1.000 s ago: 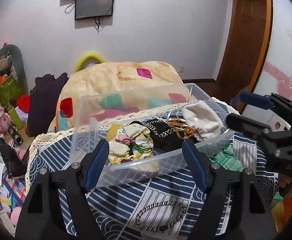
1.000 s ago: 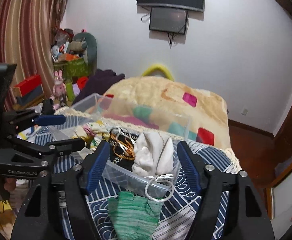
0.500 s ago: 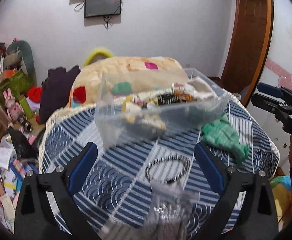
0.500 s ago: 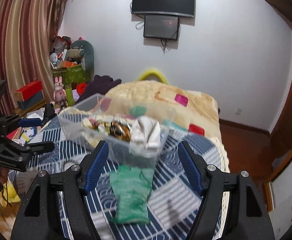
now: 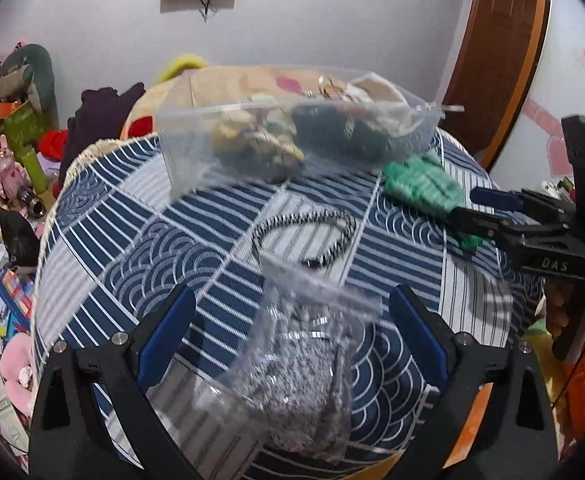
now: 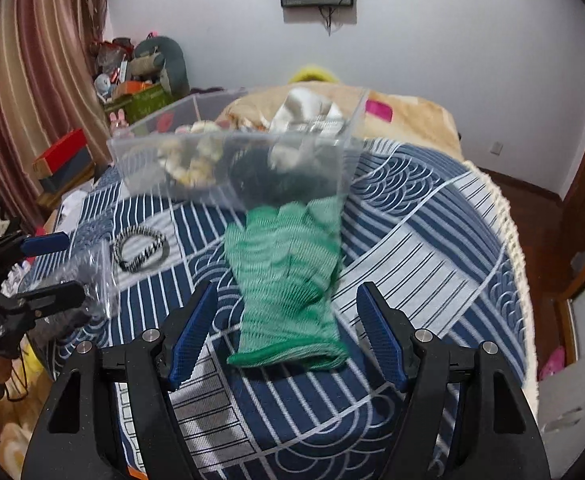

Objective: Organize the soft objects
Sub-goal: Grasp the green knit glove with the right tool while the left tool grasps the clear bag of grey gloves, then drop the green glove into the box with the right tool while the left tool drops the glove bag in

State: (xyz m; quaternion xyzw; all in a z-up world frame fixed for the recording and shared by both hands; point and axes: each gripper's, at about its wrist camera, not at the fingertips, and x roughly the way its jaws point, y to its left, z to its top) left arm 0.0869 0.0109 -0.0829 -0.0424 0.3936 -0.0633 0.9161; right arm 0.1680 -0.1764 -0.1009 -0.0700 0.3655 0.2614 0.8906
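Two grippers are working: right gripper (image 6: pixel 284 328), fingers wide, is straddling the green glove (image 6: pixel 288 276), its long axis running straight ahead toward the clear bin (image 6: pixel 232 160); left gripper (image 5: pixel 288 336), also wide, is hovering over the bagged item (image 5: pixel 304 356).

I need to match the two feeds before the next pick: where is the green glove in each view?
Left wrist: green glove at right of centre, just right of the clear bin.
Right wrist: green glove centre frame, lying between the open right tool fingers.
Shared landmark: the clear bin, just beyond the glove.
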